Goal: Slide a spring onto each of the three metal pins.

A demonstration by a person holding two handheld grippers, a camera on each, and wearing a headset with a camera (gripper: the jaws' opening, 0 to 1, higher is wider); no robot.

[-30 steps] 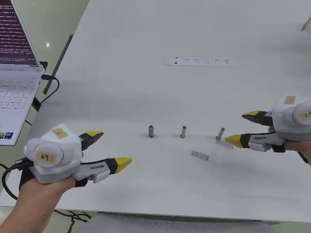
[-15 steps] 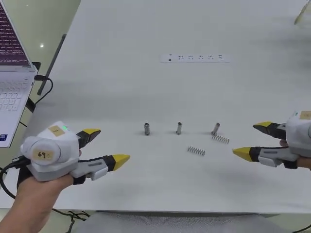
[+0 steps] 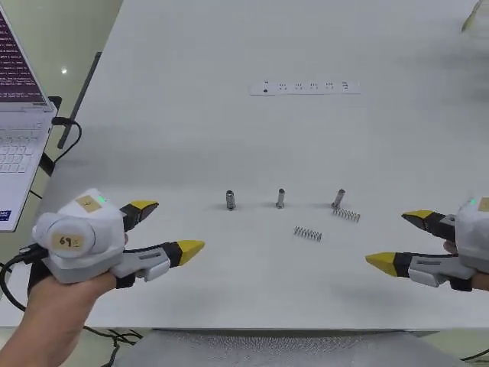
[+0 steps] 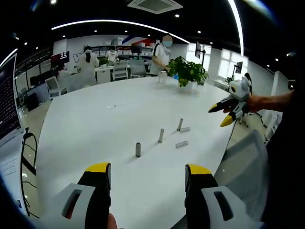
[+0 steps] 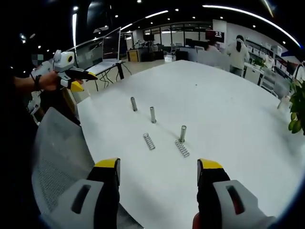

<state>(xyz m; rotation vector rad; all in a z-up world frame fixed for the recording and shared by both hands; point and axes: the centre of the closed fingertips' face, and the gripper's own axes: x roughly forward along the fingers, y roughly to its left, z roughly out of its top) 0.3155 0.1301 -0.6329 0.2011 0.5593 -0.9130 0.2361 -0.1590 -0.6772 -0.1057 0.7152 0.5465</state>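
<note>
Two springs are seen loose toward the bench's front edge: one spring just beside the right pin, the other spring nearer the edge than the middle pin. The left pin appears already fitted. The right gripper has been drawn back toward the right edge, jaws wide and empty. The left gripper is likewise held open, empty. No pickup is judged begun.

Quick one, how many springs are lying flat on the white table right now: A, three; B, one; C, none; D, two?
D: a loose spring lies on the near side of the row, between the middle pin and the right-hand pin, and a second spring lies by the base of the right-hand pin.
</note>
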